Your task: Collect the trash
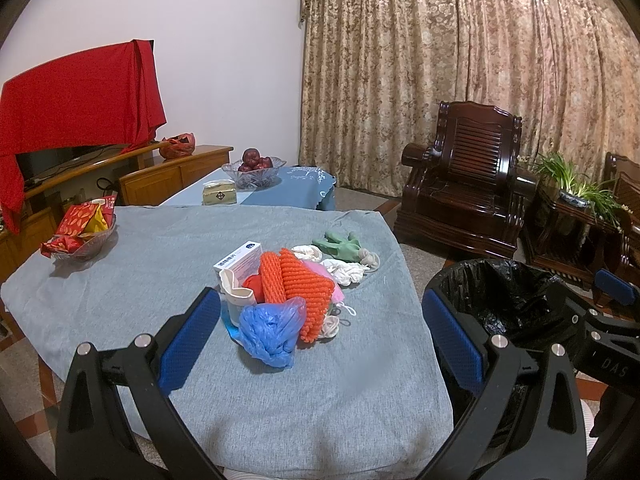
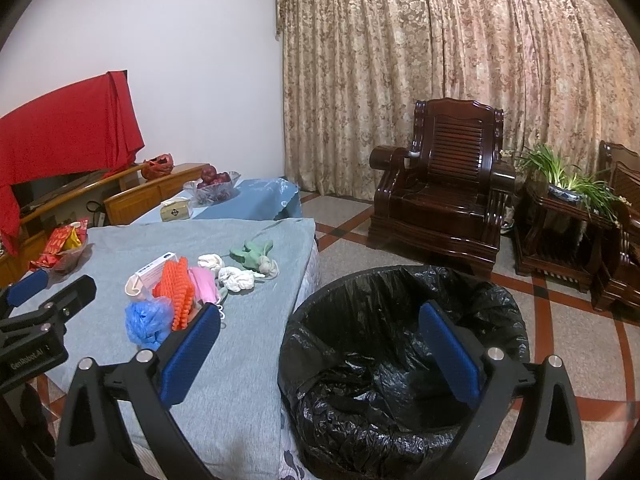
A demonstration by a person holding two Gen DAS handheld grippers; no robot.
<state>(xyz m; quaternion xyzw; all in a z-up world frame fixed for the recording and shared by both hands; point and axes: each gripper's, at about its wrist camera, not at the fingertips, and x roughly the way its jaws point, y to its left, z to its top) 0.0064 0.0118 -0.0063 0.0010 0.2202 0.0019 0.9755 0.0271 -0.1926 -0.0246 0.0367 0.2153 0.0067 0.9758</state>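
Observation:
A heap of trash lies on the grey-clothed table (image 1: 140, 280): a crumpled blue plastic bag (image 1: 272, 332), orange foam nets (image 1: 300, 284), a white box (image 1: 240, 258), a paper cup (image 1: 236, 290), white tissue wads (image 1: 346, 270) and a green glove (image 1: 338, 242). My left gripper (image 1: 320, 296) is open just short of the blue bag, with nothing between its fingers. To the table's right stands a round bin lined with a black bag (image 2: 400, 360). My right gripper (image 2: 320, 310) hangs open above the bin's near rim, holding nothing. The heap also shows in the right wrist view, with the blue bag (image 2: 148, 322) nearest.
A glass bowl of red snack packets (image 1: 80, 232) sits at the table's far left. Behind it a lower table carries a fruit bowl (image 1: 256, 168) and a tissue box (image 1: 220, 196). A dark wooden armchair (image 2: 440, 196) and a potted plant (image 2: 568, 184) stand beyond the bin.

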